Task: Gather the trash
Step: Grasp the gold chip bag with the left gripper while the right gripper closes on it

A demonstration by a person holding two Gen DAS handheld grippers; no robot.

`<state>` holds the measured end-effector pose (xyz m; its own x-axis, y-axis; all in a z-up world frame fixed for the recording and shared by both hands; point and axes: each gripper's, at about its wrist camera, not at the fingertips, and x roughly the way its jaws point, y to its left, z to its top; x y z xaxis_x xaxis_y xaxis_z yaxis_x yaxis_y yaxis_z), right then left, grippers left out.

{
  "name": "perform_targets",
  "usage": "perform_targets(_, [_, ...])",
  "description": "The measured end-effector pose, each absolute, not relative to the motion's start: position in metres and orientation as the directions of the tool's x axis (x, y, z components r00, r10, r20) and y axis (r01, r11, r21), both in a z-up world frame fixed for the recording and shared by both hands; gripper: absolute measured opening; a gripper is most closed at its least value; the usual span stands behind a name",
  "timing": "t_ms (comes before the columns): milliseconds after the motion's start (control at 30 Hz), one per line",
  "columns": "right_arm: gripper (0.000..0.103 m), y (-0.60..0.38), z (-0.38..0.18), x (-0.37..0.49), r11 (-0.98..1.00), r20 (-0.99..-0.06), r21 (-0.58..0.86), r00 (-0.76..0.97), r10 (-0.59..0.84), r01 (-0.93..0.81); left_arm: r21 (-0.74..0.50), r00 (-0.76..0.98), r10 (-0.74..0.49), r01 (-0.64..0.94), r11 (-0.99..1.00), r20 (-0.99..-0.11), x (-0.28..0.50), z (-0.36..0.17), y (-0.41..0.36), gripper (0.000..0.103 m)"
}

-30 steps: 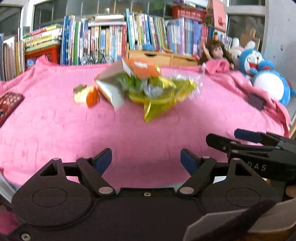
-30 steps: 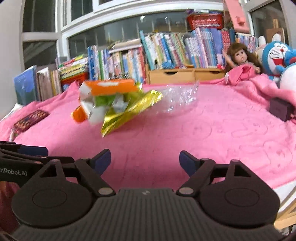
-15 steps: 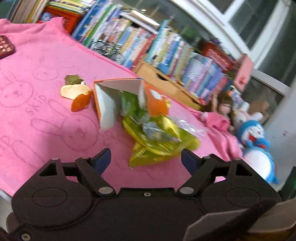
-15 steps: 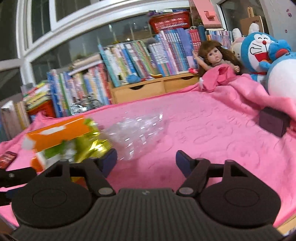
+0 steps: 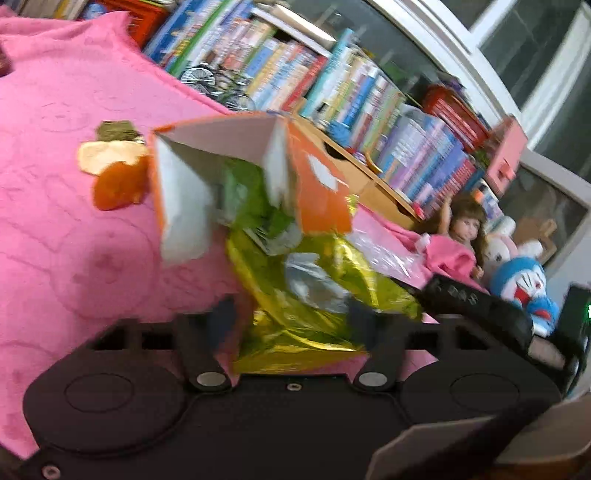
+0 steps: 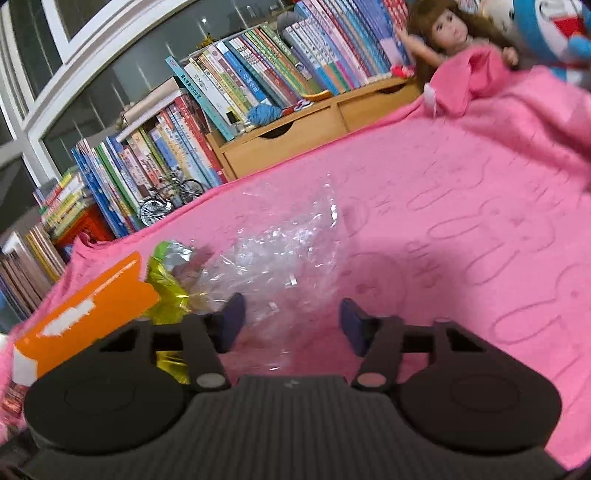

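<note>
A trash pile lies on the pink blanket [image 5: 74,258]: an opened orange-and-white carton [image 5: 317,188], green wrappers [image 5: 255,206], a yellow foil wrapper [image 5: 295,325], clear plastic film [image 6: 288,258] and orange peel [image 5: 118,184]. My left gripper [image 5: 293,317] has the yellow foil between its closing jaws; the blurred pads sit at the foil's edges without a clear squeeze. My right gripper [image 6: 291,319] is closing too, with the clear film between its blue pads, which are still apart from it. The carton [image 6: 88,314] lies just left of it. One of the right gripper's fingers [image 5: 476,302] reaches in beside the foil.
Rows of books [image 6: 221,110] and a wooden drawer box [image 6: 314,122] line the far edge of the blanket. A doll [image 6: 454,33] and a blue plush toy [image 5: 524,280] sit at the far right. Bare blanket [image 6: 480,240] stretches to the right of the film.
Both grippers have moved in on the trash pile and rolled, tilting the views. Both pairs of jaws have narrowed, the left around the yellow foil, the right around the clear film.
</note>
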<state>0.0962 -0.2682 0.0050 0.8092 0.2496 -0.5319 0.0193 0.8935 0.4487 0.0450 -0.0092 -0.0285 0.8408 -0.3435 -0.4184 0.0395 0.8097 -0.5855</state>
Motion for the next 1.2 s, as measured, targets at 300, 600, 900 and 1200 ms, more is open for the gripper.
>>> perform_targets(300, [0.036,-0.268,0.032,0.063,0.962,-0.446,0.268,0.891,0.081,0.047,-0.518,0.845,-0.385,0.156,0.841,-0.370,0.029,-0.011,-0.018,0.020])
perform_targets(600, [0.036,-0.281,0.042,0.033,0.989,-0.395,0.119,0.918,-0.034,0.087,-0.421,0.856,-0.405,0.254,0.871,-0.321,-0.001,0.006,-0.028,0.019])
perform_targets(900, [0.072,-0.293,0.027,0.027,0.989,-0.454,0.073,0.887,-0.079,0.126,-0.400,0.854,-0.377,0.224,0.889,-0.359,-0.006,-0.005,-0.028,0.027])
perform_targets(1200, [0.076,-0.280,0.044,-0.012,0.999,-0.374,0.046,0.927,0.010,0.008,-0.405,0.850,-0.358,0.192,0.894,-0.387,-0.017,-0.016,-0.015,0.042])
